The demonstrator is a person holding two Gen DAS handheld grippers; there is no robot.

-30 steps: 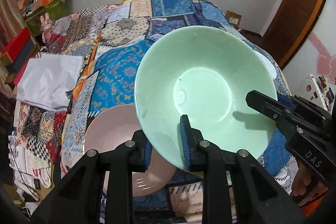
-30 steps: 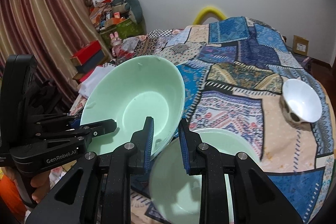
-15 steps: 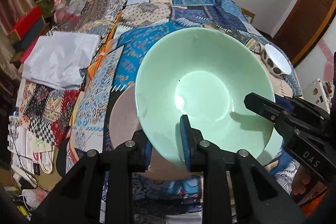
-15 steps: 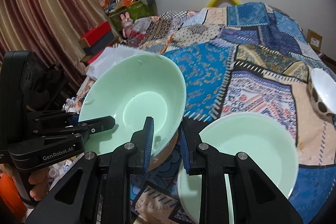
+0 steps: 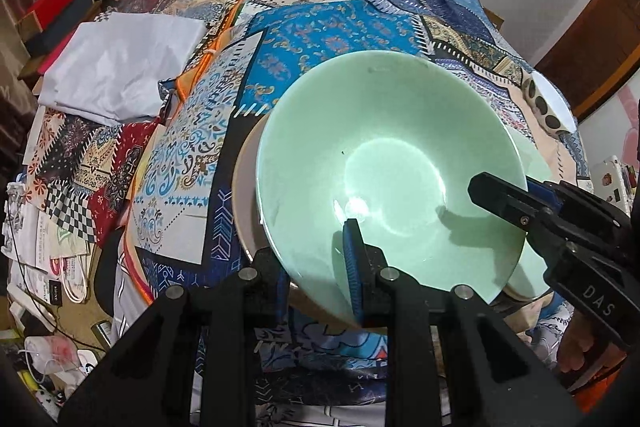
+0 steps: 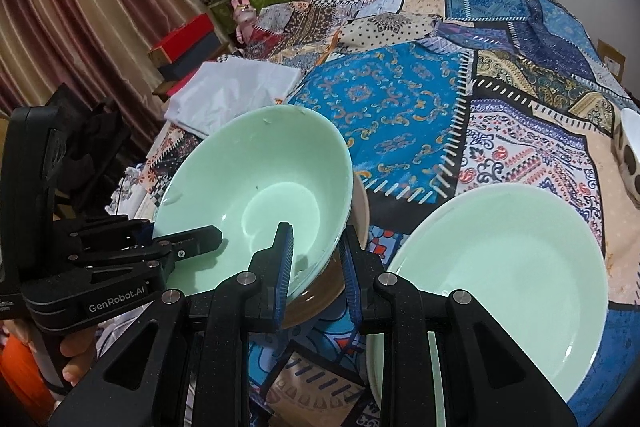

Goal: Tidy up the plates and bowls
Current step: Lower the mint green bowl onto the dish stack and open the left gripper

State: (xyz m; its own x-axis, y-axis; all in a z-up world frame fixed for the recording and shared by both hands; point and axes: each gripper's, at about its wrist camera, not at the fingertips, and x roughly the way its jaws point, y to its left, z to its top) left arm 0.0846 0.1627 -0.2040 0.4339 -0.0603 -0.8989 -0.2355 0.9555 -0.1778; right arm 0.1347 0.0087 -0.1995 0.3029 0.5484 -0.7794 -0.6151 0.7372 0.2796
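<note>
While both fingers [image 5: 320,267] [image 6: 316,259] grip one green bowl [image 5: 392,163] | brown plate [image 5: 246,195] seemingly beneath | green plate [image 6: 500,267]: one

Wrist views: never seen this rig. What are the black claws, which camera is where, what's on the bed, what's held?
No robot: a person holds a two-finger gripper in each hand, each with a fisheye camera looking along its fingers. One picture is from the left gripper, the other from the right gripper. Both are shut on opposite rim edges of the green bowl, carrying it above a brown plate. On the patchwork quilt also lie a green plate, a small spotted bowl and a folded white cloth.
</note>
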